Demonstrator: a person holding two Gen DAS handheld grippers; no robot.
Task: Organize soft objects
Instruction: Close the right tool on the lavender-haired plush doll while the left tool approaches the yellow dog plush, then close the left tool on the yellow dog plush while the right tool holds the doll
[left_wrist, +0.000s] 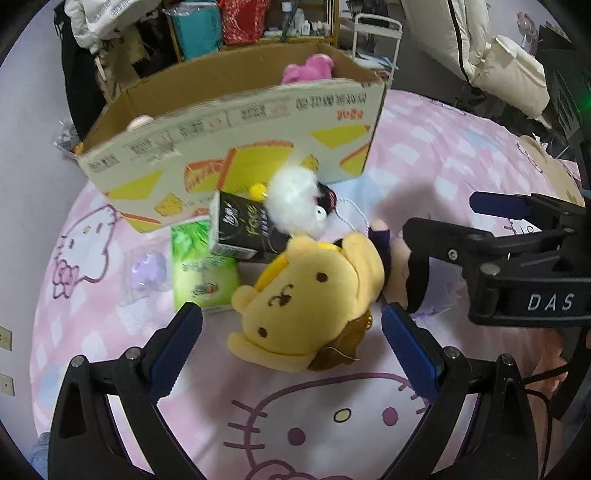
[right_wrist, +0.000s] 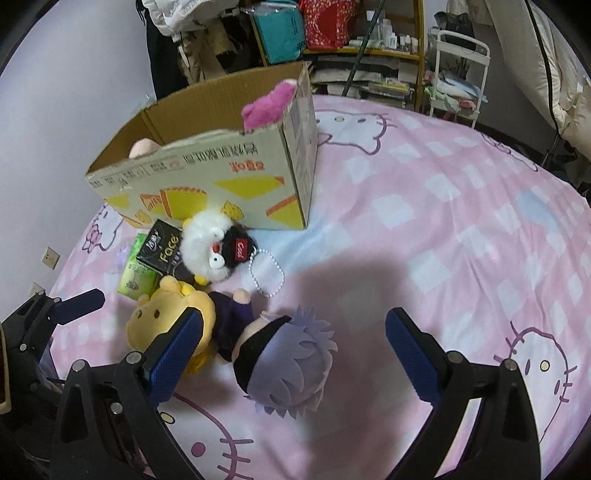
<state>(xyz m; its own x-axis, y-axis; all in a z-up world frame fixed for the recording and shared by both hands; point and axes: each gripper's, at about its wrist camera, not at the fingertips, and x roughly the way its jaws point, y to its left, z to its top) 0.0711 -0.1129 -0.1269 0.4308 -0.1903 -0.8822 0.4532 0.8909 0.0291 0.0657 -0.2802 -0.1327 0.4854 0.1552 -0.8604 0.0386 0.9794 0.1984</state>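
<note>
Currently at the pre-grasp step: left gripper (left_wrist: 291, 345) gapes wide and empty, yellow dog plush (left_wrist: 308, 295) just ahead between its fingers, right gripper (right_wrist: 294, 354) equally wide astride the lavender-haired doll (right_wrist: 291, 365); next, close, then lift toward the cardboard box (left_wrist: 236, 147) beyond.

I view a bed spread with a pink checked cat-print sheet (right_wrist: 461, 206). Behind it stands a pale lilac wall (right_wrist: 74, 74) carrying sockets (right_wrist: 50, 257), a cluttered yellow-framed shelf unit (right_wrist: 388, 44), and a white wire trolley (right_wrist: 458, 77). Cream padded bedding (left_wrist: 513, 74) is heaped at right.
</note>
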